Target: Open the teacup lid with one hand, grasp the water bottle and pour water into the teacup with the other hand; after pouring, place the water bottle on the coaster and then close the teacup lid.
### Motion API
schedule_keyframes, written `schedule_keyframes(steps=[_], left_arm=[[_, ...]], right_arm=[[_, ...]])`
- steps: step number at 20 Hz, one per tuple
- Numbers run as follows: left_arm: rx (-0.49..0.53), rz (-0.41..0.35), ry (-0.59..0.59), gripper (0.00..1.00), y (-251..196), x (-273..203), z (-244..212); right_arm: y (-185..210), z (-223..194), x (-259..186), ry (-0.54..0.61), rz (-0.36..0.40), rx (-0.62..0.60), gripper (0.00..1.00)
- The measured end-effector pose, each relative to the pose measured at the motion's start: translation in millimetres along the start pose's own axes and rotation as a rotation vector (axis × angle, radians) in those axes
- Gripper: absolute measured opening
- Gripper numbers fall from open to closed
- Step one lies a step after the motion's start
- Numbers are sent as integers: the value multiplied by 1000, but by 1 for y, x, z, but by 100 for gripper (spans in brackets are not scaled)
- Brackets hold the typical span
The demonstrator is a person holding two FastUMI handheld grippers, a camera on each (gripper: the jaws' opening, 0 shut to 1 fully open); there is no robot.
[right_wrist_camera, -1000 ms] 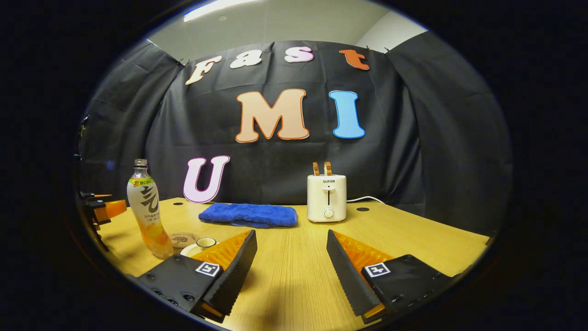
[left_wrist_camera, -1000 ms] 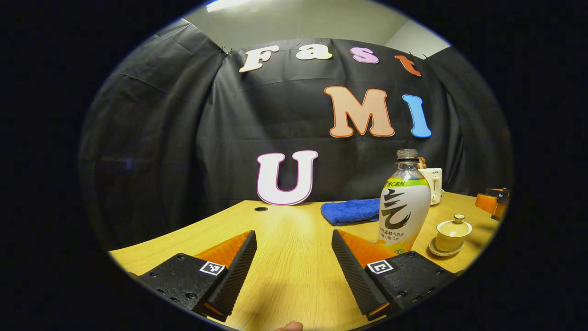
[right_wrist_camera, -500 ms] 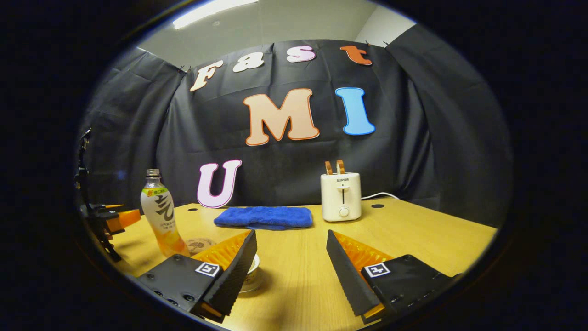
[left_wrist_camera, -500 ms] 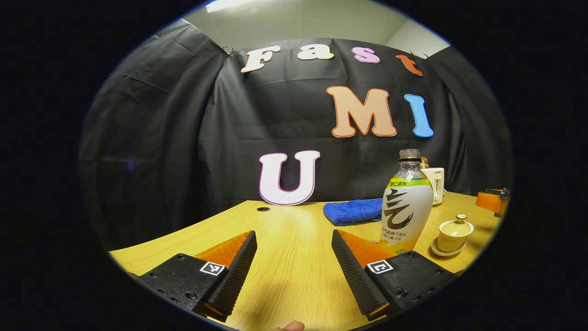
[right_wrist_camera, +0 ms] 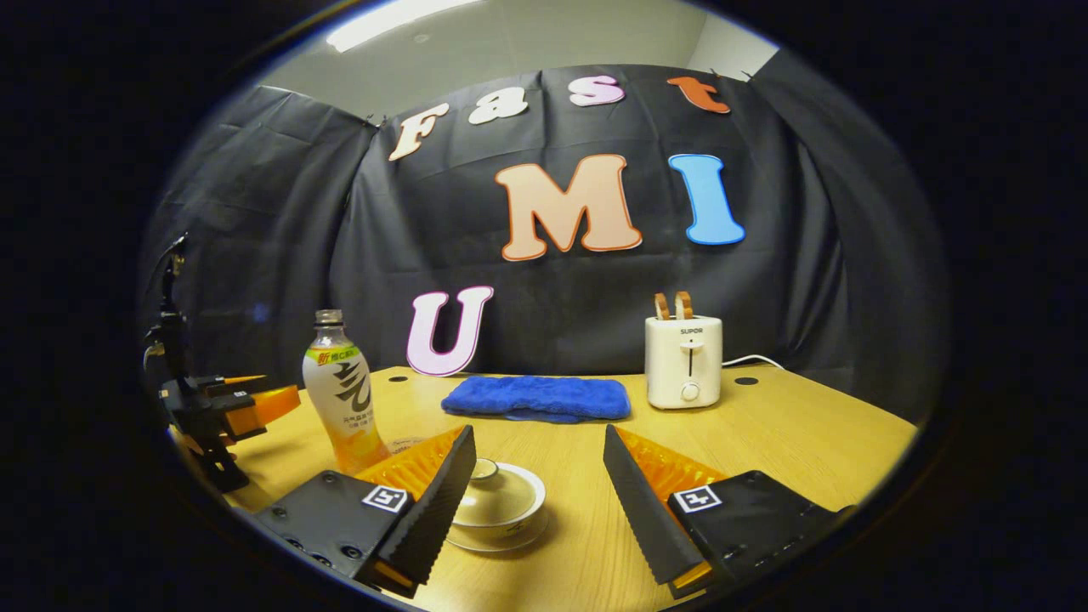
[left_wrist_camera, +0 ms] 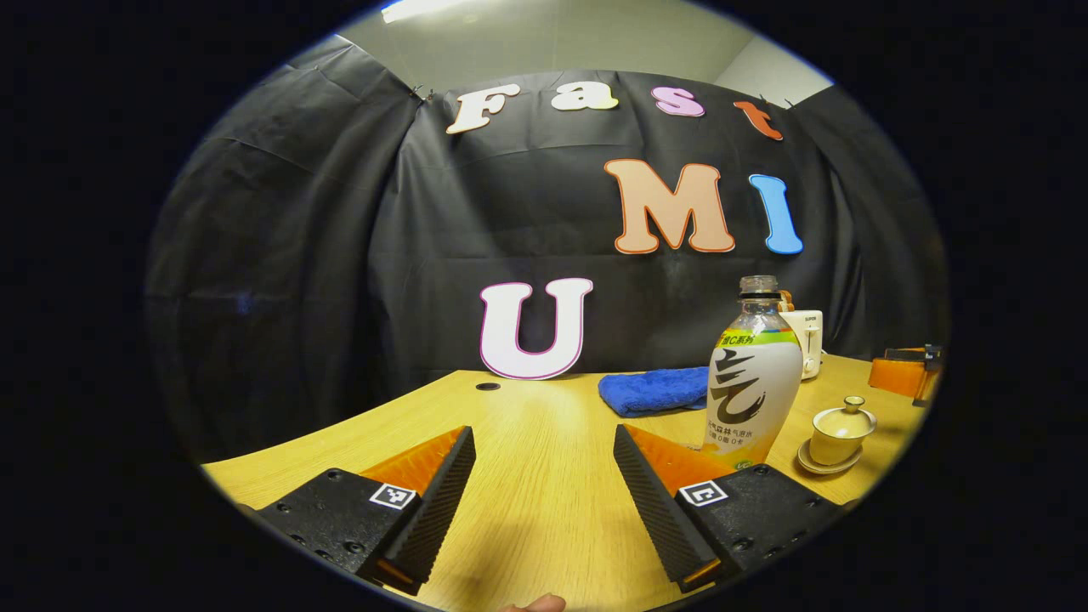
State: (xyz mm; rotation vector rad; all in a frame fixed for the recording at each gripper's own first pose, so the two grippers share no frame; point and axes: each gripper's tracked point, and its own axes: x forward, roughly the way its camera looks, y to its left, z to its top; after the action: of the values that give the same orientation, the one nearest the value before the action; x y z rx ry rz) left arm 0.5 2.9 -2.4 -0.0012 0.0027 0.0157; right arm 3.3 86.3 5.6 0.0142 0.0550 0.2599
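Observation:
The water bottle [left_wrist_camera: 752, 374] stands upright without a cap, just beyond the right finger of my left gripper [left_wrist_camera: 542, 430], which is open and empty. Right of the bottle, the lidded teacup [left_wrist_camera: 841, 423] sits on its saucer. In the right gripper view the teacup [right_wrist_camera: 500, 501] lies close ahead, its left part hidden by the left finger. My right gripper [right_wrist_camera: 538, 430] is open, low over the table, with the cup's lid knob just inside its left finger. The bottle [right_wrist_camera: 344, 391] stands left of it, and a sliver of the coaster [right_wrist_camera: 405, 442] shows beside the bottle's base.
A folded blue towel [right_wrist_camera: 540, 398] lies at the back of the wooden table [right_wrist_camera: 765, 433], with a white toaster [right_wrist_camera: 684, 361] to its right. The left gripper [right_wrist_camera: 225, 406] shows at the far left of the right gripper view.
My right gripper has moved toward the teacup, which went from hidden behind the left finger to sitting close between the fingers. The left gripper has barely moved.

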Motion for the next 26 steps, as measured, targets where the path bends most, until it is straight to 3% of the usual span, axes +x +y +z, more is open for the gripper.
schedule_keyframes(steps=[10,12,13,15,20,22,25,26], left_arm=[[-1,0,1,99,1,1,-1],[-2,-1,1,95,0,1,-1],[-2,-2,1,99,0,0,-1],[-2,-4,1,95,0,1,0],[-2,-7,1,95,0,1,0],[-3,-8,1,96,0,2,0],[-3,-8,1,96,0,1,-1],[-3,-8,1,96,0,0,0]], right_arm=[[33,-15,13,64,54,-58,96],[36,-20,17,80,57,-62,94],[36,-21,18,86,54,-66,89],[37,-26,19,97,54,-78,79],[47,-34,21,120,73,-108,78],[45,-33,22,119,67,-109,50],[40,-30,17,105,53,-91,51],[37,-33,24,116,50,-82,42]])
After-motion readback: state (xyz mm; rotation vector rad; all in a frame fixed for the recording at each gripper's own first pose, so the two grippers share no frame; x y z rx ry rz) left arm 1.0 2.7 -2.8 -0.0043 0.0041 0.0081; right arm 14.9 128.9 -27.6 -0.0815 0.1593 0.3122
